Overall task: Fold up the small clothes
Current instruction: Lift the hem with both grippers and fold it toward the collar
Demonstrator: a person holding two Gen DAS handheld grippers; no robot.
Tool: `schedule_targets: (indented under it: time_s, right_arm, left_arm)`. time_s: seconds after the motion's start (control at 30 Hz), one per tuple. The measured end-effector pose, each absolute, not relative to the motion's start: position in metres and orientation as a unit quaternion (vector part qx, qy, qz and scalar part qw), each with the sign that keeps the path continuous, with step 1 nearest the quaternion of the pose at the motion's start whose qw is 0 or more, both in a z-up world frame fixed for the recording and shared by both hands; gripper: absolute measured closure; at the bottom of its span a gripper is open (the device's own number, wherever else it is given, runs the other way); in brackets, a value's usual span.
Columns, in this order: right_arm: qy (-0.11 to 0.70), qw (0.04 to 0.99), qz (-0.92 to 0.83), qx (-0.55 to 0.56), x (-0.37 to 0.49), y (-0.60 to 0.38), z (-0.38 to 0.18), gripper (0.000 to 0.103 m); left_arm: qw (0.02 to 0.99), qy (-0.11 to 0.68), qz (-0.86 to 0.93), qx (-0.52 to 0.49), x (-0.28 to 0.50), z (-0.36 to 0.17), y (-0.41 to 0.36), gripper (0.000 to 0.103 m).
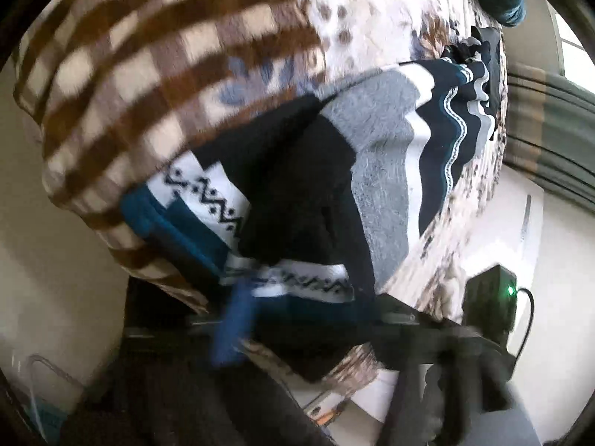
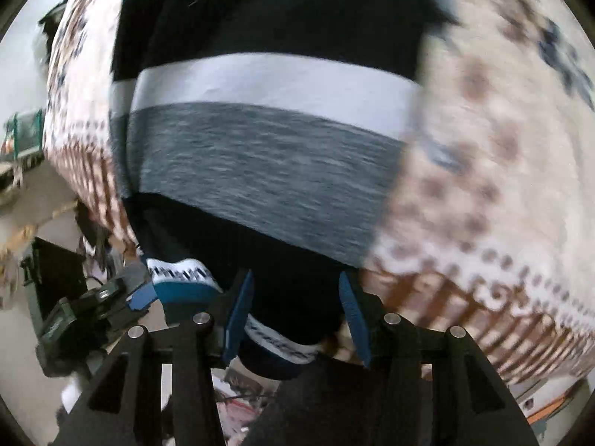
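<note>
Sweater [image 2: 260, 156] hem btwn right tool [image 2: 295, 319] pads, apart; left tool [image 1: 238, 319] clamped on cuff.

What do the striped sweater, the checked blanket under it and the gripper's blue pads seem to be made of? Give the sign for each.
Striped sweater: knitted yarn, probably wool or acrylic; the grey band looks heathered, matte and ribbed.
Checked blanket: soft fleece or brushed plush; fuzzy nap, no sheen, though blur hides detail.
Blue pads of the right gripper: likely rubber or moulded plastic; flat, smooth, uniform colour.
</note>
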State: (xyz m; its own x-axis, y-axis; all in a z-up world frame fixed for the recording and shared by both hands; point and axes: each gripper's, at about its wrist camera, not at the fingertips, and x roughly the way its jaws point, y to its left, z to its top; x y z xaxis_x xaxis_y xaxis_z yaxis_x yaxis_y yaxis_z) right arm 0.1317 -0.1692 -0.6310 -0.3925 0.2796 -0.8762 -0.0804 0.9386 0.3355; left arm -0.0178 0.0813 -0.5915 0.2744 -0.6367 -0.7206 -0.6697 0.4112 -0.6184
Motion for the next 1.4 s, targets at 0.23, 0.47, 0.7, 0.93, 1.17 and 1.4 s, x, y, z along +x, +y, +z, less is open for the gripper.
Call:
schedule_targets:
  time_s: [0.23, 0.47, 0.7, 0.93, 1.17, 1.4]
  right_arm:
    - [0.819, 0.543, 0.158, 0.096, 0.12, -0.219, -0.63, 0.053]
    - [0.843, 0.49, 0.192, 0.113, 0.071, -0.211, -0.659, 0.053]
    - [0.85, 0.479, 0.195, 0.096, 0.037, -0.213, -0.666, 0.053]
    - [0.801, 0.559, 0.187, 0.103, 0.103, -0.265, -0.596, 0.049]
    - [0.728, 0.651, 0.15, 0.152, 0.256, -0.313, -0.527, 0.041]
    - [0.638, 0.735, 0.062, 0.22, 0.442, -0.339, -0.512, 0.042]
  left_arm:
    - [0.66, 0.607, 0.014, -0.443, -0.021, -0.547, 0.088, 0.097]
    - [0.669, 0.605, 0.036, -0.43, -0.024, -0.559, 0.145, 0.103]
    - [0.66, 0.594, 0.04, -0.458, -0.019, -0.572, 0.14, 0.051]
    - [0.714, 0.567, 0.043, -0.407, 0.026, -0.511, 0.12, 0.048]
    - [0.772, 0.524, -0.042, -0.358, 0.207, -0.458, 0.101, 0.034]
    - [0.772, 0.55, -0.126, -0.294, 0.428, -0.501, 0.072, 0.034]
